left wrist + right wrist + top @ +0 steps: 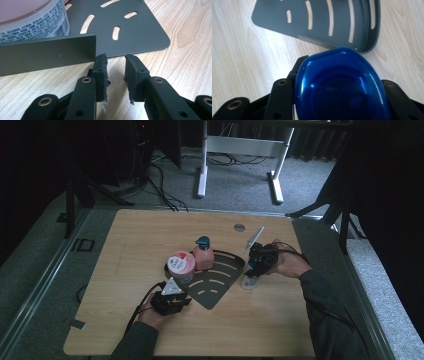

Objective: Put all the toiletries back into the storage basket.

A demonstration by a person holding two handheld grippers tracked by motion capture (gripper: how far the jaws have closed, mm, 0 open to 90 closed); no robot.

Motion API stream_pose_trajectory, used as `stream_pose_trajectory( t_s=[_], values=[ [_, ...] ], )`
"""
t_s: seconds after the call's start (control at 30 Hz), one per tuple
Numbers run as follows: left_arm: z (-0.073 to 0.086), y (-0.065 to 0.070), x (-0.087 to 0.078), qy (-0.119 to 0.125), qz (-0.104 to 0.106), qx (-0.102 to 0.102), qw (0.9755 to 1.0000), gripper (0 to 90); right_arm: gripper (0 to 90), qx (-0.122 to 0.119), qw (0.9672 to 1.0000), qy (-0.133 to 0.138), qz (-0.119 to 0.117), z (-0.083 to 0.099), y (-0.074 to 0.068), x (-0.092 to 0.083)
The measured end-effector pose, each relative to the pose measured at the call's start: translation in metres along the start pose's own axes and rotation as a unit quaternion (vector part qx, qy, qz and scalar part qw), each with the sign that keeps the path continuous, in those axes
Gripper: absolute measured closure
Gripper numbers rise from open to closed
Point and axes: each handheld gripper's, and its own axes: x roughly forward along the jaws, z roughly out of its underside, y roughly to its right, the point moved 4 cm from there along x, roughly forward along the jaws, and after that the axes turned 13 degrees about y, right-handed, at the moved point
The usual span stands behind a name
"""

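Observation:
A dark grey slotted corner tray lies mid-table. On it stand a pink-lidded jar and a pink pump bottle with a blue pump. My left gripper sits at the tray's front-left edge. In the left gripper view it is open with nothing between its jaws, just off the end of the tray wall and below the jar. My right gripper is at the tray's right edge, shut on a small bottle. The bottle's blue cap hides the tray in part.
The wooden table has a round cable hole at the back and bare wood to the left and front right. A white desk frame and cables are on the floor behind. The person's sleeves enter from the bottom.

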Motion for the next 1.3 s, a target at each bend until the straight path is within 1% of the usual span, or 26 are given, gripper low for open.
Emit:
stream_pose_trajectory(
  t_s=[0.1, 0.23, 0.33, 0.57, 1.07, 1.3],
  values=[
    [0.0, 0.0, 0.0, 0.0, 0.0, 0.0, 1.0, 71.1, 52.9, -0.007, 1.0, 0.001, -0.003, -0.001, -0.004, 0.0],
    [0.0, 0.0, 0.0, 0.0, 0.0, 0.0, 1.0, 71.1, 52.9, -0.01, 0.9999, 0.0, -0.01, -0.002, -0.009, 0.001],
    [0.0, 0.0, 0.0, 0.0, 0.0, 0.0, 1.0, 71.1, 52.9, -0.014, 0.9998, -0.003, -0.011, -0.003, -0.013, 0.003],
    [0.0, 0.0, 0.0, 0.0, 0.0, 0.0, 1.0, 71.1, 52.9, -0.026, 0.9994, 0.004, -0.022, -0.008, -0.023, 0.004],
    [0.0, 0.001, 0.0, 0.0, 0.0, 0.0, 1.0, 71.2, 53.0, -0.06, 0.9973, 0.007, -0.042, -0.021, -0.043, 0.009],
    [0.0, 0.001, 0.0, 0.0, 0.001, 0.0, 1.0, 71.2, 53.1, -0.073, 0.9958, 0.015, -0.053, -0.031, -0.052, 0.011]
  ],
)
